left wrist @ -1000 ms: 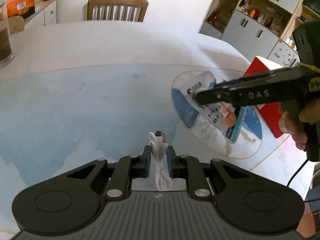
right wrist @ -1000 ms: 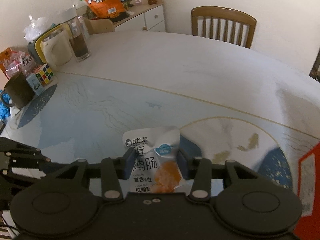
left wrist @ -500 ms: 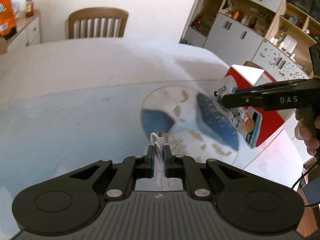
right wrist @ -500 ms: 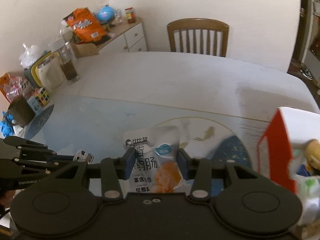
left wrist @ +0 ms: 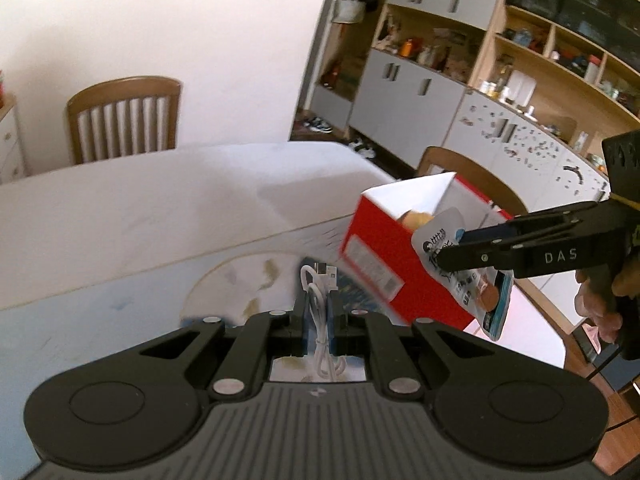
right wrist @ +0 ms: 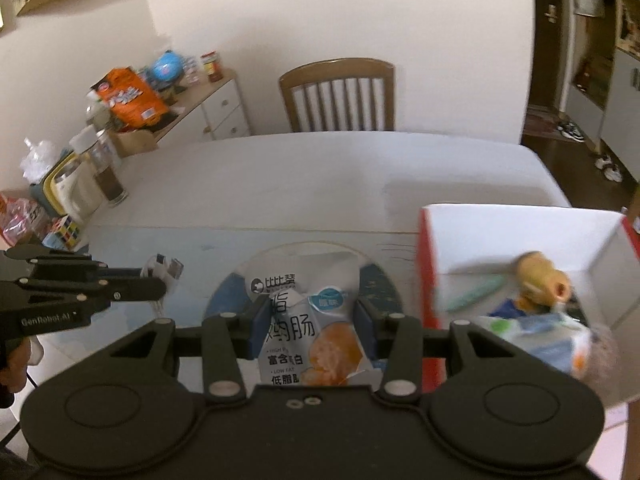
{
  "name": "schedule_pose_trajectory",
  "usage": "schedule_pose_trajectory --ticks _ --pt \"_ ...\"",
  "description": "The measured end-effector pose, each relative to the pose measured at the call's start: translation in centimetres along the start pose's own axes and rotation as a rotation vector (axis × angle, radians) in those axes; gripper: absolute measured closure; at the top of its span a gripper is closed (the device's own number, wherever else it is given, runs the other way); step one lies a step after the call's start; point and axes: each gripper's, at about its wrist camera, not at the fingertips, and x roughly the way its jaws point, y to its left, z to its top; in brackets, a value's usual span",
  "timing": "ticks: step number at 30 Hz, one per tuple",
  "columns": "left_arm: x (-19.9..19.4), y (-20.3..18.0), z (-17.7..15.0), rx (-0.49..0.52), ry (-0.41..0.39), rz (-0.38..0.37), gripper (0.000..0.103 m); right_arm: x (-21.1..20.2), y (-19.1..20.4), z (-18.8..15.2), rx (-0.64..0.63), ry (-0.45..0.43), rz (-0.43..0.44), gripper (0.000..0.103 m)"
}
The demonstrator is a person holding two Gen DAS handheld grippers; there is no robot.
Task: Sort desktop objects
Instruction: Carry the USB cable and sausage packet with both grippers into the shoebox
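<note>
Two loads near the red box: left tongs clamp a white cable, right tongs grip a snack packet, each apparently needing positioning over the opening before release.

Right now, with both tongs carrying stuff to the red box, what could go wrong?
1. The white cable is pinched only at its middle in the left tongs; its loose loops could catch the red box rim.
2. The snack packet hangs floppy from the right tongs and may land outside, since toys already fill part of the box.
</note>
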Motion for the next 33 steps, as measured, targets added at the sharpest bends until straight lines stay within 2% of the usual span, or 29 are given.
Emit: schedule_pose_trajectory --ticks 10,19,26,33 --pt "4.4 -5.7 3.4 0.074 -0.006 -0.085 0.096 -3.4 -6.4 -0.5 0.062 -0.05 -0.073 0.059" --pt "8.5 -10.4 5.9 0.122 0.004 -0.133 0.096 -4.3 -11.2 -0.6 0.089 -0.061 -0.117 0.059" --pt "12.1 -12.7 7.1 0.165 0.042 -0.155 0.096 -4.4 -14.7 -1.0 0.1 -0.022 -0.157 0.059" --pt "15.7 -14.3 8.8 0.247 0.074 -0.142 0.096 -3.8 -18.4 -0.4 0.114 -0.008 -0.205 0.059"
